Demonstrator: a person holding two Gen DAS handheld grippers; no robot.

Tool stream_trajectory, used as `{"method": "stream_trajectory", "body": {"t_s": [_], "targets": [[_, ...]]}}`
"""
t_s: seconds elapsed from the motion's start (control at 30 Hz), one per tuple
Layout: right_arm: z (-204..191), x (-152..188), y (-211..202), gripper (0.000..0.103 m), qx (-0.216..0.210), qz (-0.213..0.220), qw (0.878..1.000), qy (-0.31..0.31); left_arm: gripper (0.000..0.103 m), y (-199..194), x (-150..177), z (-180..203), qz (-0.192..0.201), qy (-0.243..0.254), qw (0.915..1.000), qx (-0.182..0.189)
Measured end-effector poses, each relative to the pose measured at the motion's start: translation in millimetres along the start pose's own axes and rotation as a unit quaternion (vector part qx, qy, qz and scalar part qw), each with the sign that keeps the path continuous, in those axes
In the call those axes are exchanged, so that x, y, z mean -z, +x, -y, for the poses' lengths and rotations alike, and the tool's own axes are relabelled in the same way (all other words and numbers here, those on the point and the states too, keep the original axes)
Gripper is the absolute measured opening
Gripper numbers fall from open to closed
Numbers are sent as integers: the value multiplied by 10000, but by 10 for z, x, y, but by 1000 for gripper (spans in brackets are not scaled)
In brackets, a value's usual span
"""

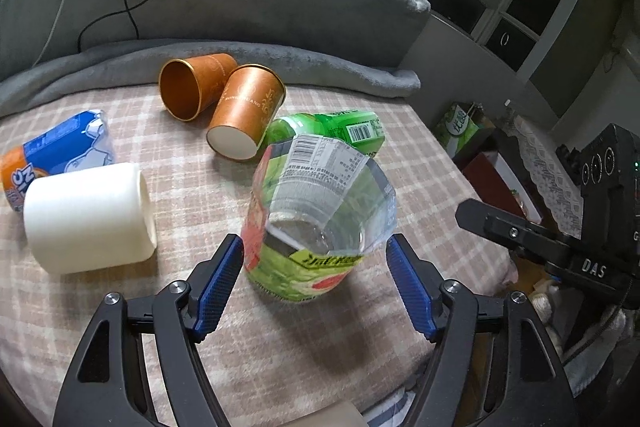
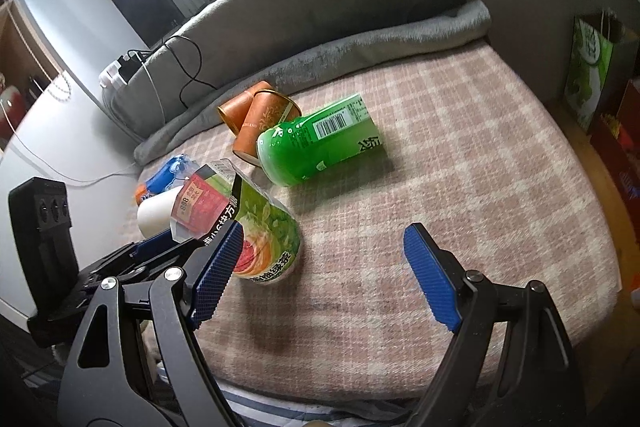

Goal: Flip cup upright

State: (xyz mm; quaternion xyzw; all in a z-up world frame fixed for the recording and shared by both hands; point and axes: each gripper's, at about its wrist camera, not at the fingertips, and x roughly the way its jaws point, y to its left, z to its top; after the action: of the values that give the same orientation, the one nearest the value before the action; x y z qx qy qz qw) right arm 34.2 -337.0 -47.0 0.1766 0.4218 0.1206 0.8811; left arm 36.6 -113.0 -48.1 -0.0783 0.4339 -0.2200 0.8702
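We see, in the lower centre of the left wrist view, the left claw (image 1: 316,263) spread wide about a cut-off bottle cup (image 1: 316,227) that stands upright, mouth up, on the checked blanket (image 1: 120,307) of a bed. The blue pads (image 1: 218,285) flank its lower wall; the left pad lies at or just beside the wall, the right pad stands clear, so we judge nothing is gripped. This stance suggests a cup just set on its base, or about to be taken; we cannot tell which.

In the right wrist view the right claw (image 2: 324,267) hangs wide open and empty at the lower centre, over bare blanket, its left pad overlapping the cup in the picture; contact cannot be confirmed.

Other cups remain on their sides: a green cup (image 1: 332,131) in the centre, two orange paper cups (image 1: 224,103) touching each other in the upper left, a white cup (image 1: 88,219) at the left, and beyond it a blue and orange wrapped item (image 1: 60,151), partly hidden. We judge these to be work still waiting.

The loose label sleeve of the standing cup rises above its rim and hides its far wall. The cup's contents, if any, are hard to make out. The frame edges cut off both claw bodies and the hands.
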Motion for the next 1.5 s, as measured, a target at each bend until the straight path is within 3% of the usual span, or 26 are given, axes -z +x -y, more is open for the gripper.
{"method": "stream_trajectory", "body": {"t_s": [0.33, 0.6, 0.97, 1.13, 1.27, 1.3, 1.37, 1.5], "targets": [[-233, 44, -80, 85, 404, 305, 9971, -568, 74, -228, 87, -79, 127, -4, 9999, 4], [-424, 61, -180, 85, 616, 618, 9919, -926, 74, -526, 82, -228, 662, -14, 9970, -402], [-681, 71, -293, 90, 909, 1218, 9792, -1347, 74, -974, 66, -359, 1735, 122, 9751, -1377], [-738, 91, -337, 90, 989, 1408, 9752, -1392, 80, -1171, 46, -317, 2115, 227, 9653, -1515], [-805, 96, -428, 90, 1117, 1740, 9675, -1457, 83, -1322, 59, -245, 2512, 364, 9526, -1675], [-830, 100, -463, 91, 1169, 1875, 9641, -1476, 84, -1351, 65, -232, 2606, 385, 9496, -1700], [-869, 113, -514, 103, 1229, 2076, 9587, -1508, 85, -1391, 71, -218, 2732, 401, 9456, -1724], [-977, 128, -596, 103, 1424, 2478, 9437, -1663, 89, -1402, 69, -216, 2797, 410, 9430, -1757]]}}
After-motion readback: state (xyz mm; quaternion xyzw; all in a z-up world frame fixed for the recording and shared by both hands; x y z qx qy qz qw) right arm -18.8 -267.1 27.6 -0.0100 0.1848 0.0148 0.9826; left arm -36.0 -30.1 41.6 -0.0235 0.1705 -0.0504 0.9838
